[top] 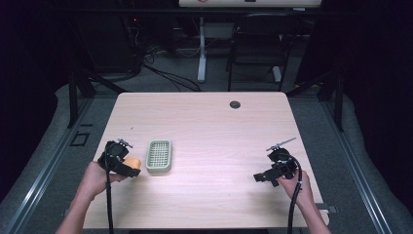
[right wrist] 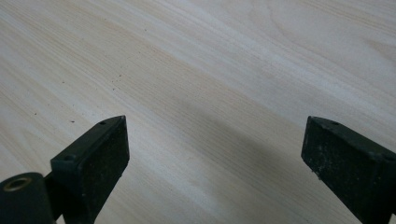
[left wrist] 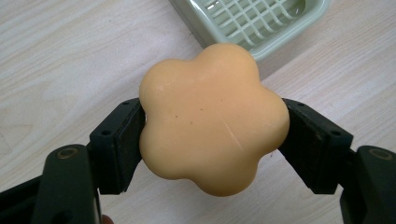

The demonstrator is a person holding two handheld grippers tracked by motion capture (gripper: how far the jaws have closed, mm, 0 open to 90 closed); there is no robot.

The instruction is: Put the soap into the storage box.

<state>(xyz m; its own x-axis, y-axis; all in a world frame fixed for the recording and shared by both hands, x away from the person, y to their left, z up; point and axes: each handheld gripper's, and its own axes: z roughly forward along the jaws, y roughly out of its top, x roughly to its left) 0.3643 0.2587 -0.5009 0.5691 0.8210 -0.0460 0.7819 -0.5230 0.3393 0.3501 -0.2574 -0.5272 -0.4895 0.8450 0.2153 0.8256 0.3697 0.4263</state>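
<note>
A flower-shaped orange soap [left wrist: 212, 116] is clamped between the two black jaws of my left gripper [left wrist: 212, 140], which is shut on it just above the table. In the high view the soap [top: 134, 163] shows as an orange lump at the left gripper [top: 130, 168], close to the left side of a pale green slotted soap dish [top: 159, 156]. The dish [left wrist: 254, 21] lies just beyond the soap in the left gripper view. My right gripper [top: 259, 178] hovers over bare wood at the table's right, its jaws [right wrist: 215, 163] open with nothing between them.
The light wooden table [top: 209, 126] has a round cable grommet [top: 235, 104] near its far edge. Behind the table stand a dark chair [top: 258, 44] and a white desk leg [top: 201, 48], with cables on the floor.
</note>
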